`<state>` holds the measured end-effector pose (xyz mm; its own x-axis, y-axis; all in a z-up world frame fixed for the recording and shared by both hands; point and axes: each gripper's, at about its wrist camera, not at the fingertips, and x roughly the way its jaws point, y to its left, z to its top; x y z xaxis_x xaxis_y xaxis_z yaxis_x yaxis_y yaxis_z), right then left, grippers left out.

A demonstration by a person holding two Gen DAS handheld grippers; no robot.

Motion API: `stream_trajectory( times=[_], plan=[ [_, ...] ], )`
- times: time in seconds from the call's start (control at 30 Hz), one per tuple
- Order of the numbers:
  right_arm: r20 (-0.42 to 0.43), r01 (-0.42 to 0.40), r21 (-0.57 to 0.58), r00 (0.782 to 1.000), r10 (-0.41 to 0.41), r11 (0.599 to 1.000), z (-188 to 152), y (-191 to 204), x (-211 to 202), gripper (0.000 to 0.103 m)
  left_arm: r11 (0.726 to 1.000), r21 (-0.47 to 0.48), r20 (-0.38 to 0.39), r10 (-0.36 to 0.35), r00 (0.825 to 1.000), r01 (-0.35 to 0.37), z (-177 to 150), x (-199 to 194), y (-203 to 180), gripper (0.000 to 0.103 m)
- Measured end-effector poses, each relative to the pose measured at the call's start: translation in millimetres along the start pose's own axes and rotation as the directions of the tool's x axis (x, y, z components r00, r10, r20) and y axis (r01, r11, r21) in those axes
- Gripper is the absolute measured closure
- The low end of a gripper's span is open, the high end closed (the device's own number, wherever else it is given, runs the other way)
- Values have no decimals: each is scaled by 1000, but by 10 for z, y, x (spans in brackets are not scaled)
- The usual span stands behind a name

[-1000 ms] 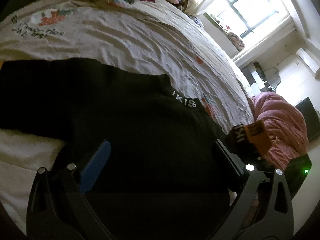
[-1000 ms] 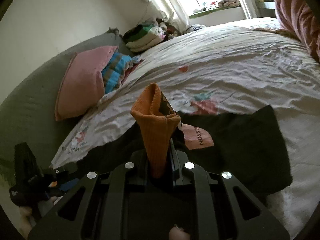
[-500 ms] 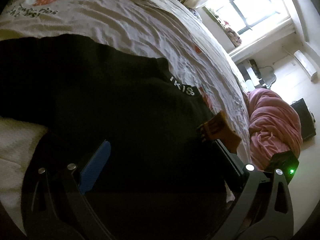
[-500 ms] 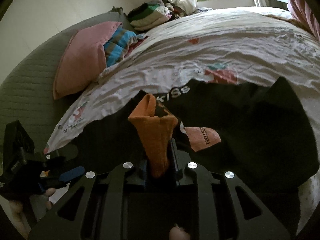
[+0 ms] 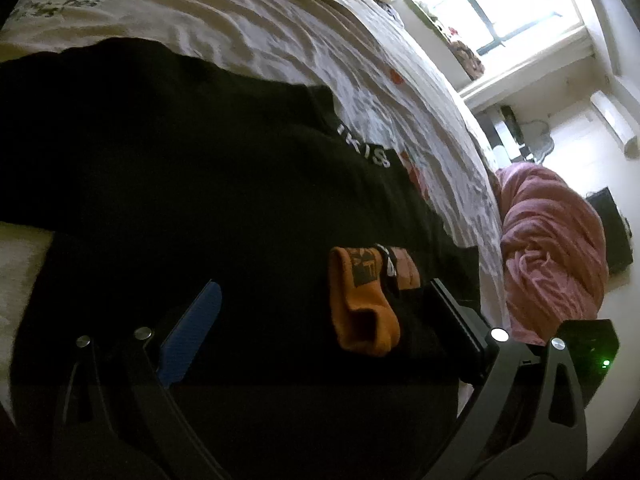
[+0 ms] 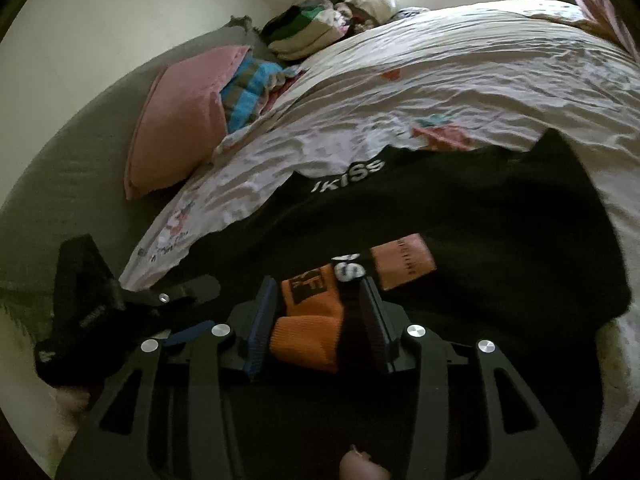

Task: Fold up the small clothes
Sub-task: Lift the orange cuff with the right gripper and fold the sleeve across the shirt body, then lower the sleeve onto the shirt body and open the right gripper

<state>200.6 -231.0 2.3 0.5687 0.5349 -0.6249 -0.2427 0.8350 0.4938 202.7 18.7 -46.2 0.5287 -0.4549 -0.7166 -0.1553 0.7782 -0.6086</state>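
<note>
An orange sock (image 6: 306, 316) with black and pink parts lies folded on a black garment (image 6: 500, 240) spread over the bed. My right gripper (image 6: 320, 312) has its jaws apart on either side of the sock, no longer pinching it. In the left wrist view the sock (image 5: 362, 308) lies between the fingers of my left gripper (image 5: 320, 320), which is wide open low over the black garment (image 5: 180, 168). The garment's band reads "KISS" (image 6: 352, 174).
The bed has a cream printed sheet (image 6: 460, 80). A pink pillow (image 6: 180, 116), striped cloth and a pile of folded clothes (image 6: 308, 32) lie by the headboard. A pink blanket (image 5: 552, 248) is heaped at the bed's far end. My left gripper shows in the right wrist view (image 6: 120, 304).
My right gripper lowered the upright orange sock onto the black garment and opened its jaws. The sock now lies flat between both grippers' fingers.
</note>
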Motion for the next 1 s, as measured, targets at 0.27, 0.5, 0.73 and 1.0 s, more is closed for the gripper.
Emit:
stream_trajectory(
  times=[0.27, 0.5, 0.73, 1.0],
  plan=[
    [38, 106, 51, 993, -108, 993, -41, -353, -314, 58, 999, 35, -78, -10, 997, 12, -111, 311, -212, 39],
    [61, 144, 78, 987, -149, 986, -62, -540, -479, 51, 999, 25, -102, 24, 995, -21, -108, 496, -334, 39],
    [59, 145, 121, 986, -153, 982, -104, -670, -588, 51, 997, 72, -95, 39, 995, -33, -162, 551, -449, 84],
    [69, 148, 134, 985, -158, 980, -99, -711, -669, 51, 993, 116, -24, -21, 999, 24, -165, 334, -623, 96]
  ],
)
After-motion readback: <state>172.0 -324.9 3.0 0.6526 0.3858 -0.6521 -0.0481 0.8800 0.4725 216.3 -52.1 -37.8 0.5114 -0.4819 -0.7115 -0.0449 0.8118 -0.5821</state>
